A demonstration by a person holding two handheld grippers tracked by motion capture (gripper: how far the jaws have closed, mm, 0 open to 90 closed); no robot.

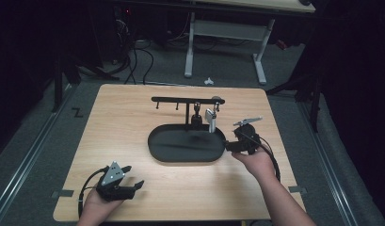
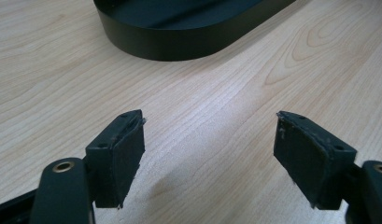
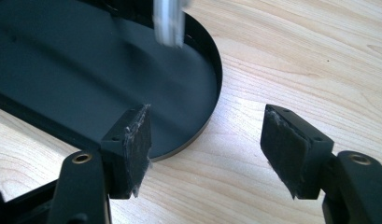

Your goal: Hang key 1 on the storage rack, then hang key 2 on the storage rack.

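Observation:
A black oval tray (image 1: 155, 146) lies mid-table, and a black rack with a crossbar (image 1: 180, 99) of hooks rises from its far side. From the bar's right part hangs a silver metal piece (image 1: 211, 120), which is blurred at the top of the right gripper view (image 3: 169, 21). My right gripper (image 1: 230, 140) is just off the tray's right end, open and empty (image 3: 206, 112), its left jaw over the tray's rim (image 3: 198, 130). My left gripper (image 1: 135, 175) rests near the table's front left, open with nothing between its jaws (image 2: 209, 119). The tray's wall (image 2: 179, 44) lies ahead of it.
The wooden table (image 1: 124, 117) shows bare wood left of the tray and along the front edge. A small dark thing (image 1: 197, 115) hangs beside the rack's post. Beyond the table, white desk legs (image 1: 189, 47) and cables (image 1: 133, 61) lie on the grey floor.

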